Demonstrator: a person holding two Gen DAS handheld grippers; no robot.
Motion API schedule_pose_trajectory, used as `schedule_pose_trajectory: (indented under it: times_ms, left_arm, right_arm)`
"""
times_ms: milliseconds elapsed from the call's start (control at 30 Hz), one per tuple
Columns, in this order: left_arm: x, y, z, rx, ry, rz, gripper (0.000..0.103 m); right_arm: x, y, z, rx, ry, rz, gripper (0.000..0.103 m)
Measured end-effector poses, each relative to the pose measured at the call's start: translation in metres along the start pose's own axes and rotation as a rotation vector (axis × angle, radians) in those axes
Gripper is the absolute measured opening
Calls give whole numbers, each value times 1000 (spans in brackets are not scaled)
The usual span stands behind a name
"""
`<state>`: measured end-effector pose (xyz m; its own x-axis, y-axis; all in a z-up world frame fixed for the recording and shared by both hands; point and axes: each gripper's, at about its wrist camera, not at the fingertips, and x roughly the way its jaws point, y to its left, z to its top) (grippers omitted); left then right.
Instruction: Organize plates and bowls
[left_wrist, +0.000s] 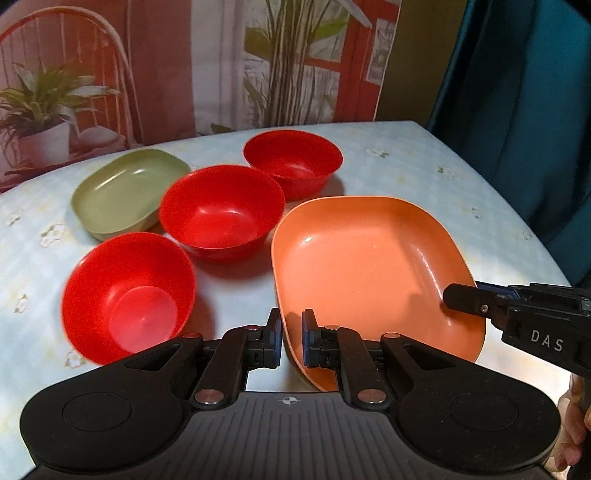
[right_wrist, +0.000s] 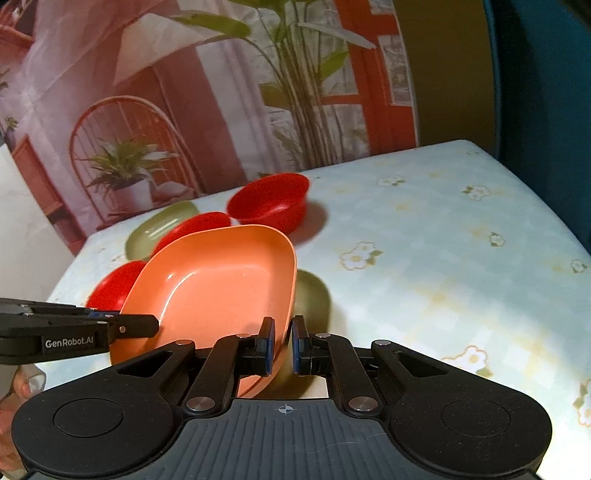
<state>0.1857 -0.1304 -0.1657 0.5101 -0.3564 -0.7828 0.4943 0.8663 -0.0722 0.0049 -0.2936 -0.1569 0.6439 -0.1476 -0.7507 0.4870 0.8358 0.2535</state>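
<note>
An orange rectangular plate (left_wrist: 369, 266) is held between both grippers. My left gripper (left_wrist: 291, 341) is shut on its left rim. My right gripper (right_wrist: 282, 345) is shut on its right rim; its finger shows in the left wrist view (left_wrist: 465, 299). The plate (right_wrist: 218, 284) is tilted above a green plate (right_wrist: 314, 295) that lies mostly hidden under it. Three red bowls (left_wrist: 127, 299) (left_wrist: 221, 210) (left_wrist: 293, 162) and a second green plate (left_wrist: 127, 192) stand on the table to the left and behind.
The table (right_wrist: 443, 240) has a pale flowered cloth. A printed backdrop (left_wrist: 221, 55) stands behind its far edge. A dark teal curtain (left_wrist: 535, 110) hangs at the right edge.
</note>
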Motion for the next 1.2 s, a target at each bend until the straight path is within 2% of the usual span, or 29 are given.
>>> schedule_pose_trajectory:
  times_ms: [167,567,1200]
  left_arm:
    - [17,-2,0,8,26,2,12]
    - [21,-7,2,45,11,16,12]
    - [31,1,5,26,22,-47,12]
  right_arm:
    - [13,-4,-4,-9,25,-22,9]
    - [18,-6,-4,-19,34,-35,9]
    - [19,-7,-4,-22,40,-52,11]
